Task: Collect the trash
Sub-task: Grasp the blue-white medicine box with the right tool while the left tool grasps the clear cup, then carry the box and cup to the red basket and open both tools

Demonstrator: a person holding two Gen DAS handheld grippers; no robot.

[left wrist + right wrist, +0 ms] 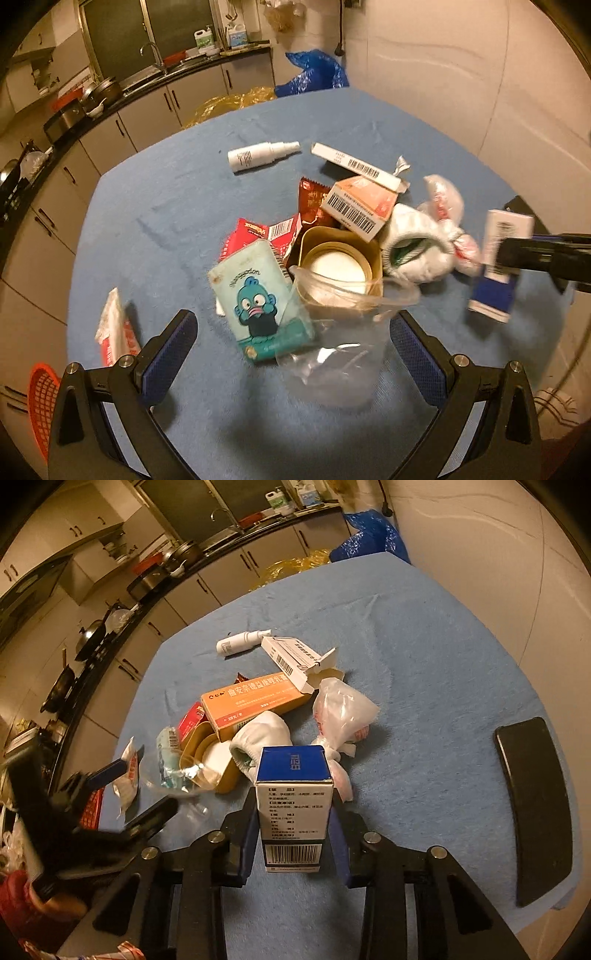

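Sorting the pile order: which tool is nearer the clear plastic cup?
Left. The left tool straddles the clear plastic cup; the right tool, gripping the blue-and-white box, sits off to its side.

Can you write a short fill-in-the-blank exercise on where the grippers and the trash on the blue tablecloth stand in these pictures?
1. The right gripper is shut on a white cardboard box with a ____ top.
2. The left gripper is open, with a clear ____ cup between its fingers.
3. The white spray bottle is lying on its ____.
4. The flat black slab lies on the blue ____.

Missing words: blue; plastic; side; tablecloth
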